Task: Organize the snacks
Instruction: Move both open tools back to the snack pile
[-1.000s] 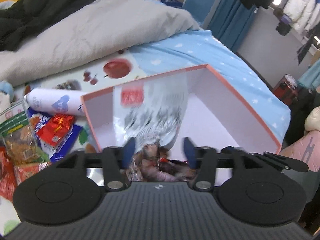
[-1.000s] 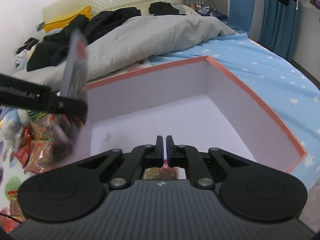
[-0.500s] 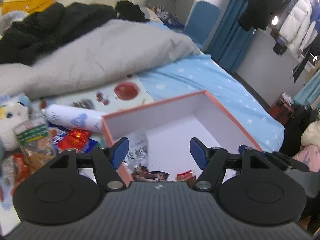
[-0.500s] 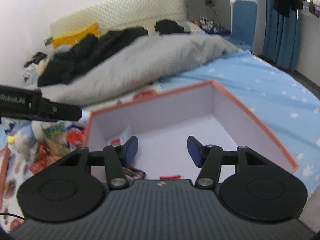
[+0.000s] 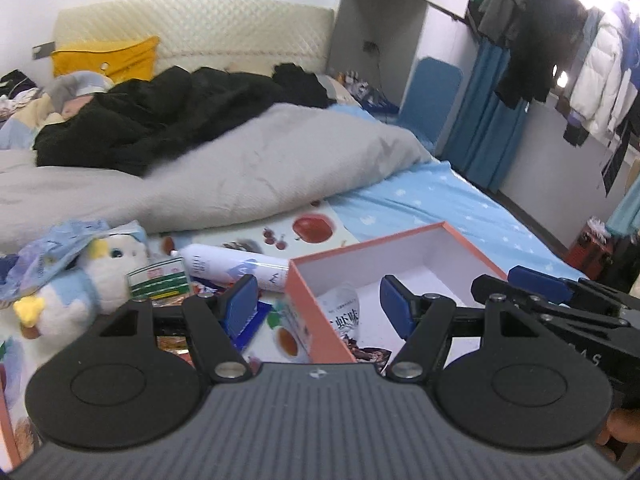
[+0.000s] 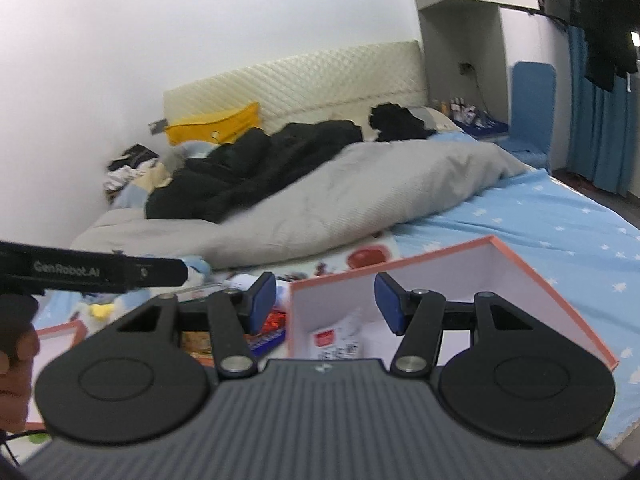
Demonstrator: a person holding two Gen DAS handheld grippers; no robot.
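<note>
Bedding fills the background of both views: a grey duvet (image 5: 240,168) with black clothes (image 5: 172,112) heaped on it, over a blue starred sheet (image 5: 452,204). Compared with a second ago, both cameras have pulled up and back, so the headboard and wall now take the upper half of each frame. The left gripper (image 5: 318,306), which held a clear snack bag (image 5: 344,312) over the orange-rimmed box (image 5: 400,240), now has its jaws wide and empty; the bag lies inside the box against its left wall, at lower centre. The right gripper (image 6: 325,300), pinched shut a second ago, also stands with its jaws wide apart, holding nothing. More snack packets (image 5: 168,286) lie left of the box beside a white tube (image 5: 236,266) and a plush bird (image 5: 84,284).
</note>
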